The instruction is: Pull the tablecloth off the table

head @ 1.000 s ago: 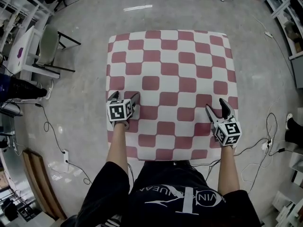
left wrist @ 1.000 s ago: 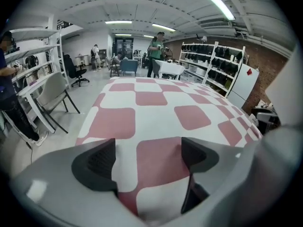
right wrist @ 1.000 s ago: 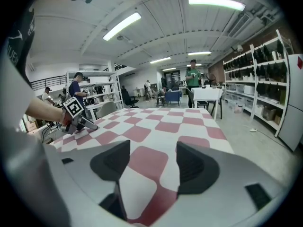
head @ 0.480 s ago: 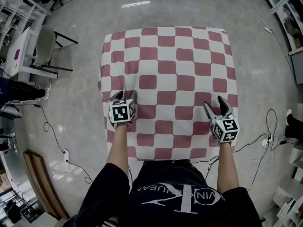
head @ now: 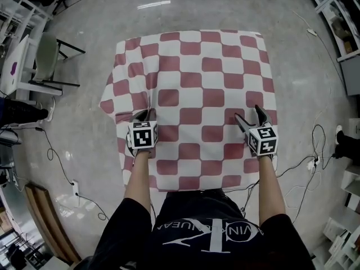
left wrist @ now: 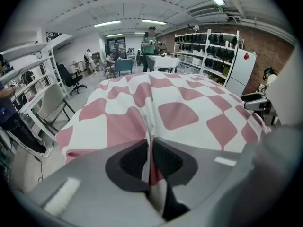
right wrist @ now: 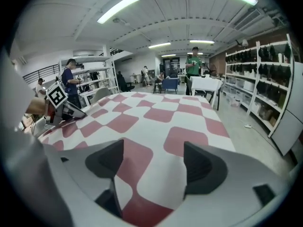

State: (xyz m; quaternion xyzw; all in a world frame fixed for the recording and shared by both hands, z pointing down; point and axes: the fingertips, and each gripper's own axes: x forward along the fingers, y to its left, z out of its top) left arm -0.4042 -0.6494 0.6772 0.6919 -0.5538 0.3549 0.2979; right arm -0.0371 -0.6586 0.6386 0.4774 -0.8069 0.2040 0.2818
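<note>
A red-and-white checked tablecloth [head: 202,83] covers the table in the head view. My left gripper [head: 143,115] is at its near left, jaws closing on a raised fold of the cloth. In the left gripper view the fold [left wrist: 150,126] is pinched between the dark pads [left wrist: 135,160]. The cloth's left edge [head: 109,97] is bunched and skewed outward. My right gripper [head: 248,115] rests at the near right with its jaws opening wide. In the right gripper view flat cloth [right wrist: 156,115] lies between its pads [right wrist: 201,167], which do not press on it.
A white chair [head: 45,61] and a desk stand on the floor to the left. Cables [head: 304,167] trail at the right, near shelving [head: 349,16]. A wooden board [head: 48,218] lies at the lower left. People stand far back in the room [right wrist: 192,63].
The left jaws have shut on a fold of cloth, and the cloth's left side has bunched and flared out. The right jaws have widened. Both grippers shifted slightly forward.
</note>
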